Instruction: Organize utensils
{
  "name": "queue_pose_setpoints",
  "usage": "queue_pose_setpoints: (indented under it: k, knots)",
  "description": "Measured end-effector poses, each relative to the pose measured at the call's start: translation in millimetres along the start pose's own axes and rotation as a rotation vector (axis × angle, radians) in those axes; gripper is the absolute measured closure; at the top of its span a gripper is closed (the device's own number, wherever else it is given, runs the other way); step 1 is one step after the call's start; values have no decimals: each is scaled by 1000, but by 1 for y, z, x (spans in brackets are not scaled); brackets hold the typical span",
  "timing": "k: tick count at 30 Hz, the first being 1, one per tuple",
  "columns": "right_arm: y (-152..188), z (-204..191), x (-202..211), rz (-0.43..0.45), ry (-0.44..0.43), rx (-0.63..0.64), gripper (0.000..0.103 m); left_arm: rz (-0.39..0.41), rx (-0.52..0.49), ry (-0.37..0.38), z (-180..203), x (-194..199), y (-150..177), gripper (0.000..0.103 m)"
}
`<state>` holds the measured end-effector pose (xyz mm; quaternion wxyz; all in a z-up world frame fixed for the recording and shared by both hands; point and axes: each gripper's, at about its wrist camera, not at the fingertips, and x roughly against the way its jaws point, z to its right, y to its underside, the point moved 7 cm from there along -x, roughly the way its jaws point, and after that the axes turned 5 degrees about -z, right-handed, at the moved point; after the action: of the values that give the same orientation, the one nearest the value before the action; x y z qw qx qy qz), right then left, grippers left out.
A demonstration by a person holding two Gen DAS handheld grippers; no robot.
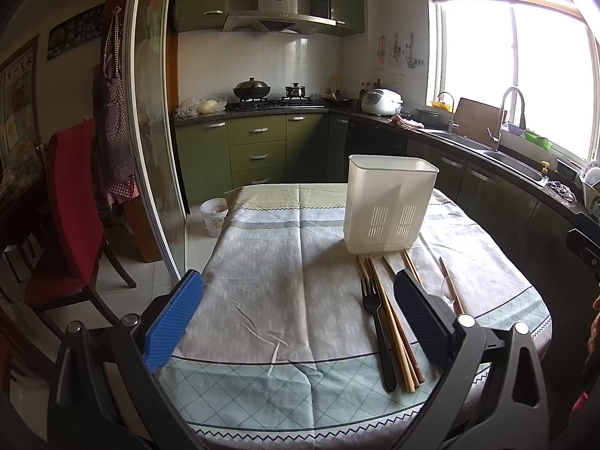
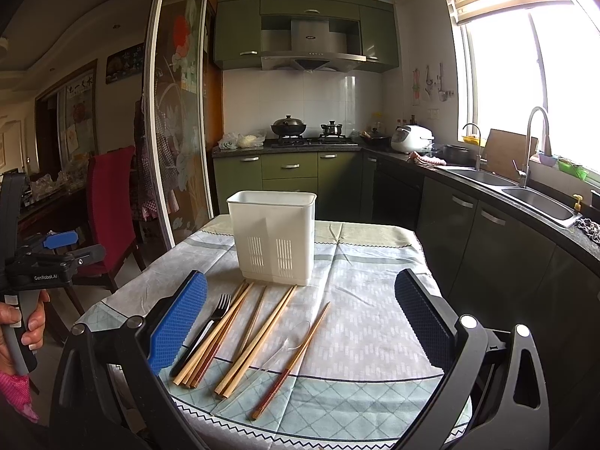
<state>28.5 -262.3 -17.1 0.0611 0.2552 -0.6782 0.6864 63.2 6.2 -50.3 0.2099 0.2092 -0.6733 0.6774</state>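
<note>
Green kitchen cabinets are seen behind a cloth-covered counter (image 2: 367, 300). A white utensil holder (image 2: 273, 238) stands upright on it. Just in front, chopsticks (image 2: 258, 341) and a black fork (image 2: 204, 332) are laid out. Both the left gripper (image 1: 296, 318) and the right gripper (image 2: 300, 322) are held above the counter with fingers spread, nothing gripped.

Forks and sticks by a white box

A white plastic holder (image 2: 273, 242) with little slots stands upright on the table. In front of it lie a black fork (image 2: 204, 332), many wooden chopsticks (image 2: 258, 341) and a clear spoon (image 2: 290, 341). They lie flat, side by side, pointing toward the holder.
</note>
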Motion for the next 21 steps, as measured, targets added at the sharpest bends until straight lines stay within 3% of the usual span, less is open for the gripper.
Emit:
queue_pose_setpoints:
  k: [21]
  knots:
    - [-1,2,-2,-13,4,-2,4,-6,-1,2,-1,-1,2,6]
